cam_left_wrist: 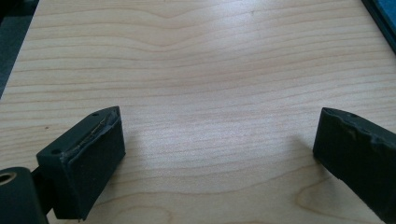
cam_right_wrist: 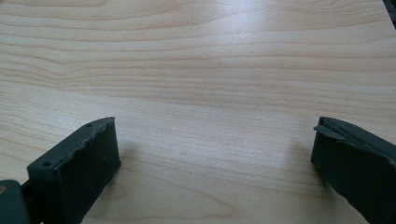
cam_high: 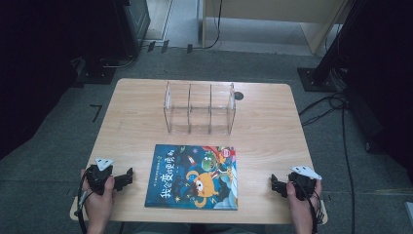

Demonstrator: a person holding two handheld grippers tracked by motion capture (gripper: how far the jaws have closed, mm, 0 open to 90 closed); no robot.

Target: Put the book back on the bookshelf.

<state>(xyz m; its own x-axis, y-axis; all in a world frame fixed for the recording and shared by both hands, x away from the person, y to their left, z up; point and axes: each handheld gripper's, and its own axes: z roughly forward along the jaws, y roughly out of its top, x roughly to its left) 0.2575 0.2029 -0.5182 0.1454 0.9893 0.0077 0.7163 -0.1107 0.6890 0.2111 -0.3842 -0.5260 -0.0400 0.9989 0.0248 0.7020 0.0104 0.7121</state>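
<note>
A picture book (cam_high: 193, 176) with a dark blue cover and an orange cartoon creature lies flat near the front middle of the wooden table (cam_high: 136, 122). Behind it stands a clear acrylic rack (cam_high: 199, 108) with three slots, nothing in them. My left gripper (cam_high: 127, 178) rests on the table left of the book, jaws wide apart over bare wood (cam_left_wrist: 210, 93). The book's dark edge (cam_left_wrist: 380, 18) shows at the top right of the left gripper view. My right gripper (cam_high: 275, 185) rests right of the book, open, with only bare wood (cam_right_wrist: 210, 84) between its fingers.
A small dark hole (cam_high: 238, 95) sits in the tabletop beside the rack's right end. Grey carpet surrounds the table, with cables (cam_high: 336, 105) and a black stand base (cam_high: 316, 78) at the right and dark equipment at the back left.
</note>
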